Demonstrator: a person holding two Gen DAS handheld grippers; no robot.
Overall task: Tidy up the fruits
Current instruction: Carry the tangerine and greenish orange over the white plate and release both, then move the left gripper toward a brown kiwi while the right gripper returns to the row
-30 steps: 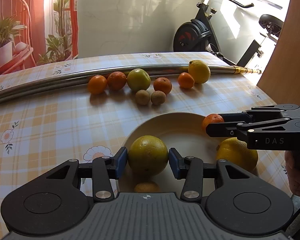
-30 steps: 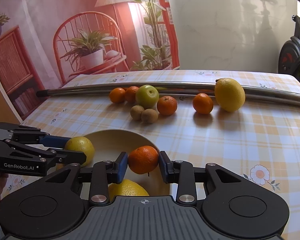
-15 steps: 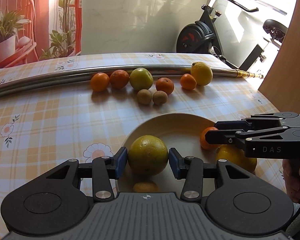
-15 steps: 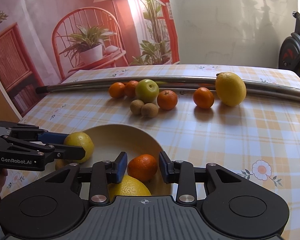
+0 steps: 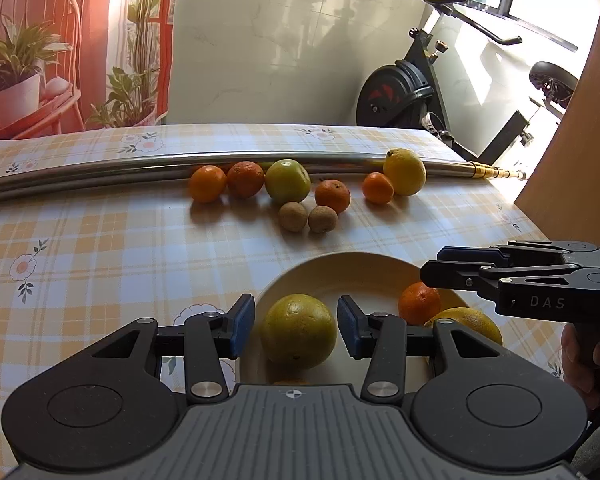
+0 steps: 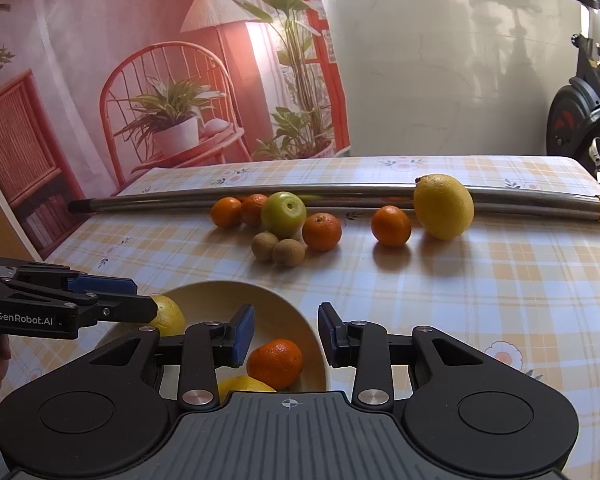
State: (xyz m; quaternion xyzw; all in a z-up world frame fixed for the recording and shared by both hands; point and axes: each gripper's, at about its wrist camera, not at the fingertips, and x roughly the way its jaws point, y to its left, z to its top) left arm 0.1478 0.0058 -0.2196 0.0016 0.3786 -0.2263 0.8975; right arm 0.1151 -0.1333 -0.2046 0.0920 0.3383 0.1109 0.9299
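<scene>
Both the left gripper (image 5: pixel 296 330) and right gripper (image 6: pixel 286 340) hang spread over the bowl (image 5: pixel 340 268), lower centre, where the greenish orange (image 5: pixel 299 332) and mandarin (image 6: pixel 275 363) could roll if clipped.

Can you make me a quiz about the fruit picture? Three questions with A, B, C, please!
1. Where is the green apple?
A) in a basket
B) in a claw
C) on the table beside the metal pole

2. How many small brown fruits lie on the table?
A) two
B) four
C) none

3. What is the right claw doing?
A) squeezing a banana
B) open, with the mandarin loose inside it
C) shut on nothing

Answers:
1 C, it sits by the pole.
2 A, a pair lies before the apple.
3 B, gaps show on both sides of the mandarin, which rests in the bowl.
</scene>
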